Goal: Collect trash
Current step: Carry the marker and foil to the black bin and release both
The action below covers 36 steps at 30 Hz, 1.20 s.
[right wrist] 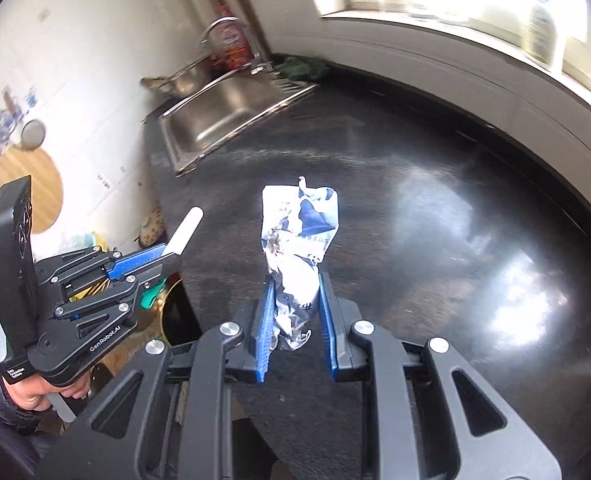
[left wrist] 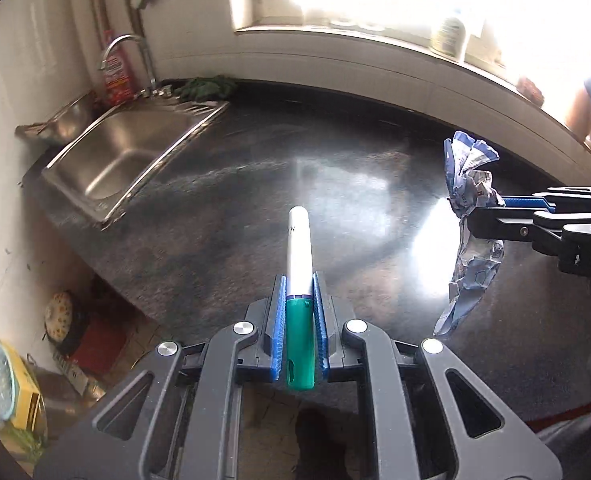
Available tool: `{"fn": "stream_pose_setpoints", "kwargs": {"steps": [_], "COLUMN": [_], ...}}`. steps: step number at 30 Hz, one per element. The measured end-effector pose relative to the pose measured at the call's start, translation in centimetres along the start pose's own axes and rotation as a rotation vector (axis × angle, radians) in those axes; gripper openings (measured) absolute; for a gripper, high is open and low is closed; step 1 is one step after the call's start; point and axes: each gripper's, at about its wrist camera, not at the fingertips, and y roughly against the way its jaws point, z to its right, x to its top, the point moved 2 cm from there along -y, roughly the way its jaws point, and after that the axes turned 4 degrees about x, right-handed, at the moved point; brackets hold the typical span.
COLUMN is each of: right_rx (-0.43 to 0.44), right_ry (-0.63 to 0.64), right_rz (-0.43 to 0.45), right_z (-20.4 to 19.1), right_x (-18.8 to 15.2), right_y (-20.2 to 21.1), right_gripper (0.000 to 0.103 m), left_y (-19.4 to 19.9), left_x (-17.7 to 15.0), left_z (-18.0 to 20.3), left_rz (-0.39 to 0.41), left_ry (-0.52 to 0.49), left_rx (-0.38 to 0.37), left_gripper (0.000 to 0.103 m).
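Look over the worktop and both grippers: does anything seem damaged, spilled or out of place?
Only the crumpled wrapper in the right gripper looks damaged: creased and torn-looking. The green-and-white marker in the left gripper looks intact. The dark worktop shows glare, no evident spill.

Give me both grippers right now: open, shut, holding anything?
Left gripper: shut on the white and green tube.
Right gripper: shut on the crumpled blue and white wrapper.

Left claw [left wrist: 299,280] pinches a white-and-green tube [left wrist: 300,280] above the dark counter [left wrist: 223,216].
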Motion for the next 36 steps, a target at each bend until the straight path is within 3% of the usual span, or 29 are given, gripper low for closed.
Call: {"fn": "stream_pose_setpoints", "kwargs": {"steps": [7,12,17,20,26,27,28,29,30,36], "right_rx": [0.225,0.324,0.308,0.283,0.234,0.225,0.216,0.215,0.218,0.242], "right_ry": [0.222,0.324,0.41,0.443,0.48,0.484,0.486,0.482,0.475,0.489], "right_rz": [-0.172,-0.304,-0.416,-0.469,-0.52,-0.53,-0.543,-0.545,-0.537,-0.508], "right_z": [-12.9,-20.9,-25.5,-26.2,-26.7,-26.7,-26.7,-26.6,-26.6,-26.7], "right_x": [1.6,0.8,-0.6,-1.5,-2.2,-2.2,-2.3,-2.3,-2.2,-1.0], "right_y": [-9.6,-17.4,-25.7,-29.7,-35.2,-35.8,-36.4,-36.6,-36.5,-34.2], "right_gripper": [0.022,0.022,0.022,0.022,0.026,0.038,0.048,0.066,0.073,0.076], "left_y": [1.2,-0.2,-4.7,-7.6,-10.9,-11.4,-11.8,-12.0,-12.0,-11.1], "left_x": [-8.1,-14.5,-18.7,-20.1,-21.1,-21.2,-21.4,-21.6,-21.8,-21.4], "left_z": [-13.2,-20.2,-24.3,-25.6,-27.2,-27.3,-27.4,-27.7,-27.8,-27.8], "left_rz": [-0.093,-0.176,-0.225,-0.256,-0.247,-0.251,-0.262,-0.267,-0.265,-0.267], "left_ry": [0.281,0.466,0.535,0.56,0.597,0.593,0.593,0.594,0.597,0.603], "left_rx": [0.189,0.226,0.23,0.22,0.139,0.132,0.125,0.121,0.131,0.157], "left_gripper": [0.013,0.013,0.013,0.013,0.014,0.019,0.038,0.054,0.078,0.083]}}
